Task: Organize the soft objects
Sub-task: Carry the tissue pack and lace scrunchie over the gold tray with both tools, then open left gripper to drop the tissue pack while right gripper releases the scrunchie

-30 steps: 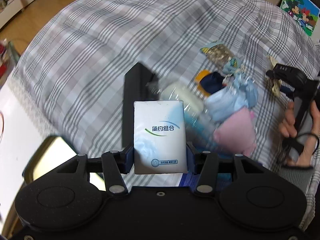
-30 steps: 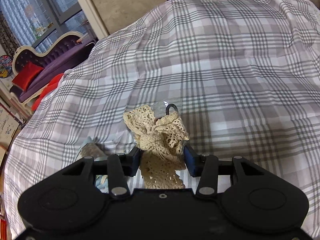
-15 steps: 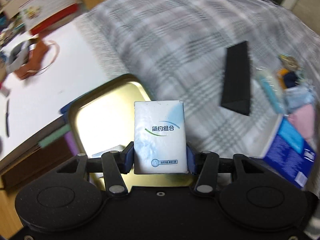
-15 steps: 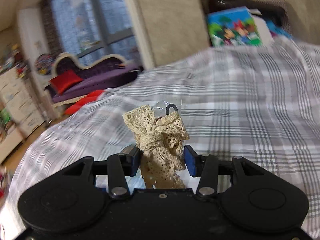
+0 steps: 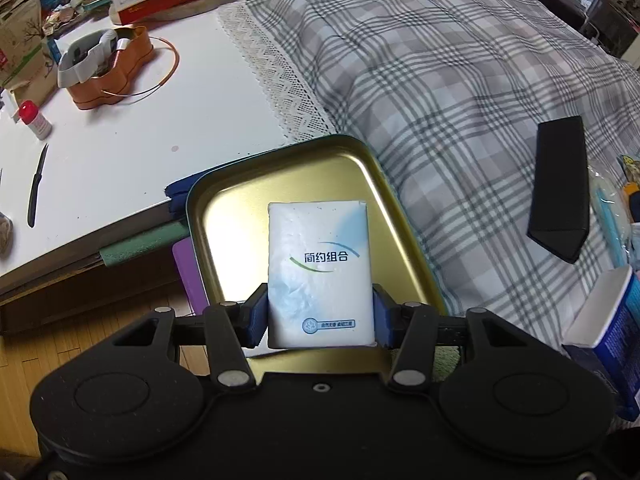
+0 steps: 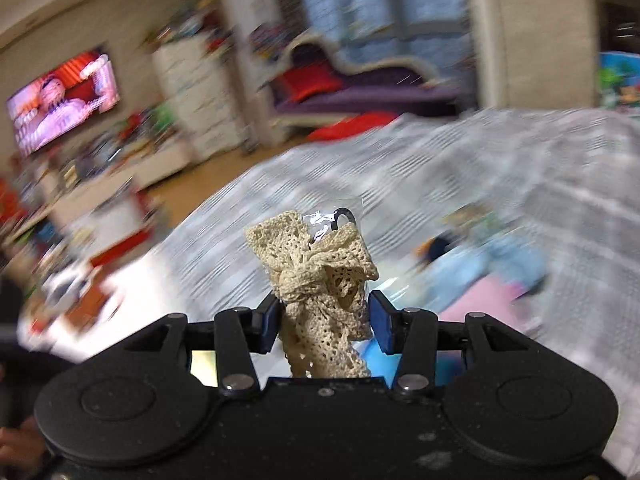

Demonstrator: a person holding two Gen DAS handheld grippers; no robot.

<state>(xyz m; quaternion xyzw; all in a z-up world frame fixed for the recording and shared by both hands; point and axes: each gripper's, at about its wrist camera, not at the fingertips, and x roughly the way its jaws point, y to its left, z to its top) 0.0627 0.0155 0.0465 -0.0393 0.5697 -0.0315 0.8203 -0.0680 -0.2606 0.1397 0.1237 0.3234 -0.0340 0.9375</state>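
My left gripper (image 5: 320,314) is shut on a white tissue pack (image 5: 318,264) with blue print, gripped upright by its lower sides. It hangs over a gold tin tray (image 5: 236,208) that sits at the edge of the plaid bedspread (image 5: 440,80). My right gripper (image 6: 323,318) is shut on a cream lace bow (image 6: 316,268) in clear wrap, held in the air above the bed. The right wrist view is smeared by motion. A blurred heap of pale blue and pink soft things (image 6: 492,280) lies on the bed beyond the bow.
A black case (image 5: 560,188) lies on the bedspread to the right of the tray. A blue and white box (image 5: 608,332) stands at the right edge. The white table (image 5: 120,148) on the left carries an orange tin (image 5: 112,72), a red-capped bottle (image 5: 35,120) and a black blade (image 5: 36,184).
The left gripper swung left from the heap of soft things to above the gold tray, keeping the tissue pack. The right gripper swept sideways and rolled with the lace bow still in it.
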